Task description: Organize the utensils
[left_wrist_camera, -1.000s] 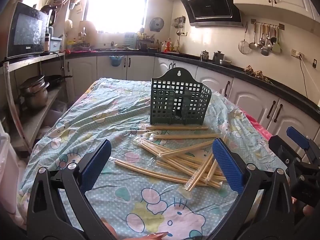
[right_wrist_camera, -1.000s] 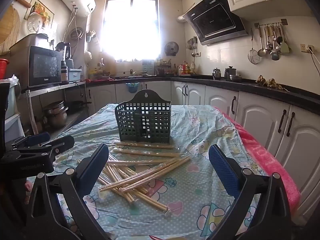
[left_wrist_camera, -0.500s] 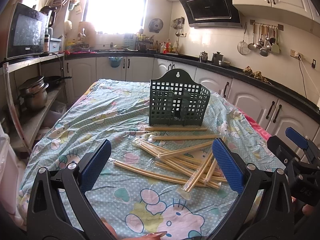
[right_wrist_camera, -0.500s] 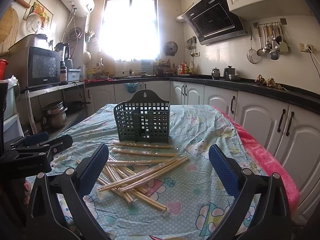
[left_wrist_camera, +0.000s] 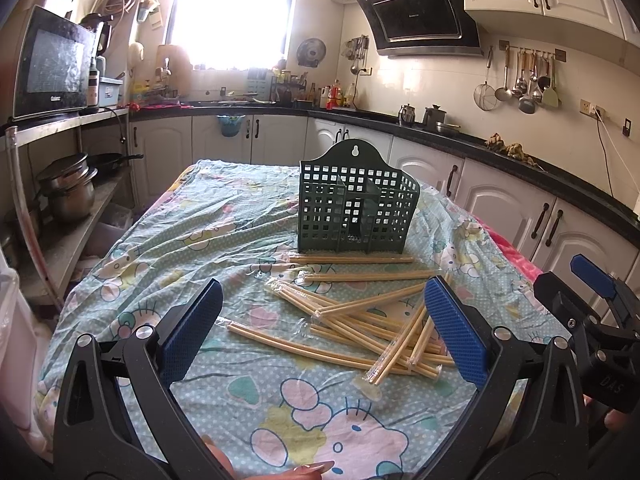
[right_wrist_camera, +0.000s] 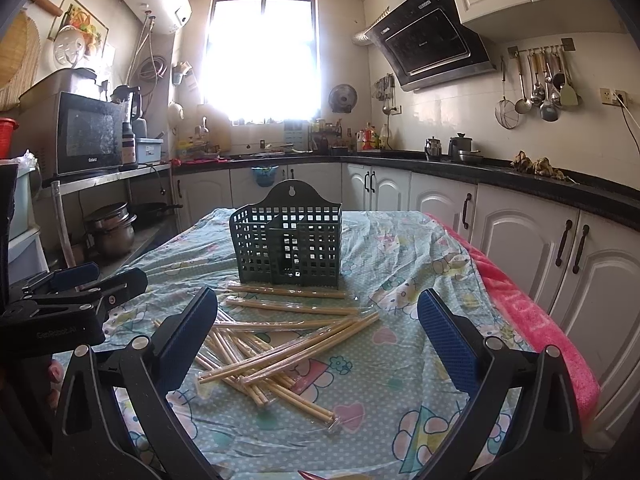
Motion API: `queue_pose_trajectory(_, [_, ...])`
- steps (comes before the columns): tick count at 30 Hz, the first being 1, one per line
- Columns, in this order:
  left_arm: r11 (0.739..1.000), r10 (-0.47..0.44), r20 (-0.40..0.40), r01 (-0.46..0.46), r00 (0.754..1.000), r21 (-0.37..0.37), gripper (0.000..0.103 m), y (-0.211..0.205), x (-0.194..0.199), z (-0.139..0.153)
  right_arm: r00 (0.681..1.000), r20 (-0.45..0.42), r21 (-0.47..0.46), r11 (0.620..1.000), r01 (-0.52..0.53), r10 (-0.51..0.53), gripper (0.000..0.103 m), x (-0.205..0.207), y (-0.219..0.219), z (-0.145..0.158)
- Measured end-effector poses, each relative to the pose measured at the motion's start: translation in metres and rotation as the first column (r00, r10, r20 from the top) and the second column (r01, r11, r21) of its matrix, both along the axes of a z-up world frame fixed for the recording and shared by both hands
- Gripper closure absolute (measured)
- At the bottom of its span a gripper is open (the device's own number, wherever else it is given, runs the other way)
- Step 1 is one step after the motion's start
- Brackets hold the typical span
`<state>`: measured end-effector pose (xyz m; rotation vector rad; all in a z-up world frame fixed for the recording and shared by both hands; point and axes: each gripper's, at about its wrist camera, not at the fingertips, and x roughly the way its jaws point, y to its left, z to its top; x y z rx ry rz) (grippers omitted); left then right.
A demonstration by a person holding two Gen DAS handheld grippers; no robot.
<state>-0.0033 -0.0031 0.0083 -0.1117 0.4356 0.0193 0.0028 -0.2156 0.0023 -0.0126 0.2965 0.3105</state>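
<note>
A dark green slotted utensil holder [left_wrist_camera: 356, 208] [right_wrist_camera: 290, 246] stands upright mid-table. In front of it lie several pairs of wrapped wooden chopsticks [left_wrist_camera: 360, 316] [right_wrist_camera: 276, 340] in a loose pile. My left gripper [left_wrist_camera: 324, 328] hovers open above the near side of the pile, nothing between its blue pads. The right gripper [right_wrist_camera: 318, 334] is also open and empty, held over the pile from the right side. Each gripper shows in the other's view: the right gripper [left_wrist_camera: 592, 312] at the right edge of the left wrist view, the left gripper [right_wrist_camera: 68, 300] at the left of the right wrist view.
The table wears a cartoon-print cloth [left_wrist_camera: 200, 240] under clear plastic, with a pink cloth [right_wrist_camera: 532, 320] at its right edge. White cabinets [right_wrist_camera: 520, 240] run close on the right. A shelf with pots [left_wrist_camera: 68, 192] and a microwave [left_wrist_camera: 52, 64] stands on the left.
Both views have shifted slightly; the holder and chopsticks sit a little lower and nearer in frame. The chopsticks have not moved on the cloth, and both grippers stay open.
</note>
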Motion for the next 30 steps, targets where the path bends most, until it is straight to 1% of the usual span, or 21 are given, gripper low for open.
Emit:
queue_pose_trajectory(13, [1.000, -0.001, 0.003, 0.001, 1.000, -0.003, 0.009, 0.000, 0.000, 0.000, 1.000, -0.006, -0.009, 1.000, -0.019, 0.019, 0.006, 0.000, 0.004, -0.002])
queue_pose_trajectory(20, [0.999, -0.012, -0.013, 0.011, 1.000, -0.039, 0.009, 0.010, 0.005, -0.001, 0.997, -0.037, -0.023, 0.998, -0.066, 0.065, 0.006, 0.007, 0.006, -0.001])
queue_pose_trajectory(28, [0.997, 0.008, -0.067, -0.014, 0.998, -0.079, 0.009, 0.030, 0.018, 0.000, 0.994, -0.099, -0.046, 0.998, -0.040, 0.036, 0.006, 0.037, -0.002, 0.007])
queue_pose_trajectory(30, [0.997, 0.015, -0.085, -0.021, 0.996, -0.071, 0.009, 0.034, 0.021, -0.001, 0.992, -0.121, -0.065, 0.998, -0.025, 0.017, 0.006, 0.048, -0.004, 0.008])
